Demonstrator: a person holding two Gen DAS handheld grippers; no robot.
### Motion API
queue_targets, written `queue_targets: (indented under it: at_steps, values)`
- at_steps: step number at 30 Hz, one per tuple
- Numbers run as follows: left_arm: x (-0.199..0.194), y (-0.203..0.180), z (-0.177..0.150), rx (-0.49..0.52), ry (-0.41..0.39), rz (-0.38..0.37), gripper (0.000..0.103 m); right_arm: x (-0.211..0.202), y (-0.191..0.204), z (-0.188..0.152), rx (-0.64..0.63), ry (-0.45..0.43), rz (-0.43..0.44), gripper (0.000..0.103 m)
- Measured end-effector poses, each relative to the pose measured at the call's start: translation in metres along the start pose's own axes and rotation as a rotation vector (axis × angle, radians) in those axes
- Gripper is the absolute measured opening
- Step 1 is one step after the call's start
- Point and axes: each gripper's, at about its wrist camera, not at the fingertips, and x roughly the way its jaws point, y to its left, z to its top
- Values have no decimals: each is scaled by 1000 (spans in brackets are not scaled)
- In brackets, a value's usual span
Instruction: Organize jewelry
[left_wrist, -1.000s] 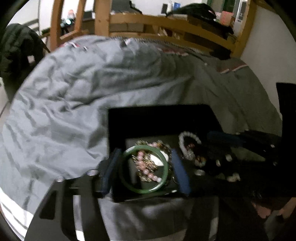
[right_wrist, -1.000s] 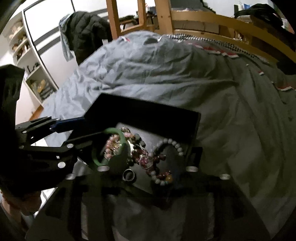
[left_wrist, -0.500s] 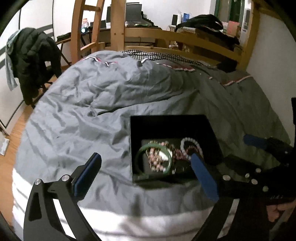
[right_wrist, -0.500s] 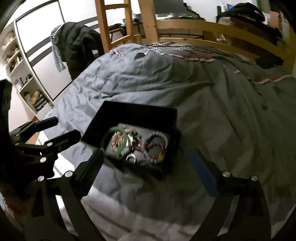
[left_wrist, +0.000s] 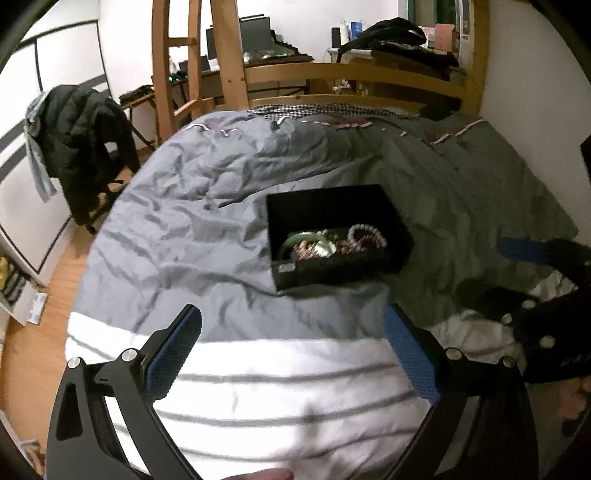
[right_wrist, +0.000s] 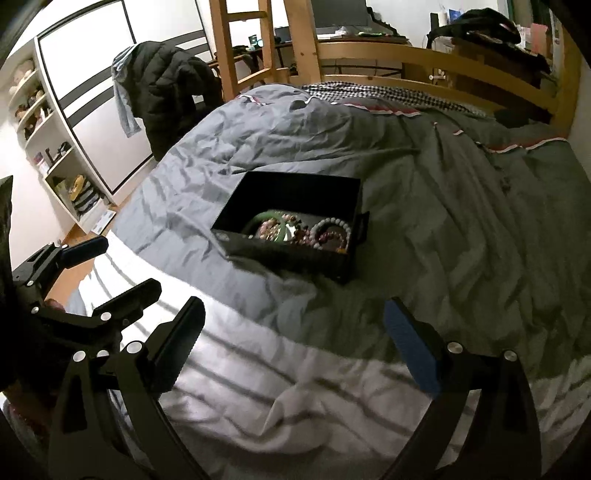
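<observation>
Rumpled grey bedding (left_wrist: 207, 206) carries our black jewelry box (left_wrist: 334, 236), bangle (right_wrist: 275, 227) and bead bracelets (right_wrist: 330, 232) heaped inside. Our left tongs (left_wrist: 291, 350) and right tongs (right_wrist: 295, 339) gape wide, holding nothing; we judge the sorting nearly finished.

A bed (left_wrist: 207, 229) covered by a rumpled grey duvet (right_wrist: 443, 221), white-striped toward six o'clock, carries one open black box (left_wrist: 334, 267) of bracelets, sitting directly on the fabric slightly toward one o'clock of centre.
</observation>
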Motion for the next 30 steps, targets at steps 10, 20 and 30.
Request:
queue_targets:
  at_steps: [10, 20, 30]
  values:
    - [-15, 5, -24, -19, 6, 27, 97, -17, 8, -18, 2, -10, -27, 96]
    - [-7, 8, -23, -19, 4, 43, 97, -10, 11, -24, 11, -8, -36, 96]
    - [4, 4, -27, -13, 21, 43, 97, -8, 12, -27, 2, -9, -44, 96]
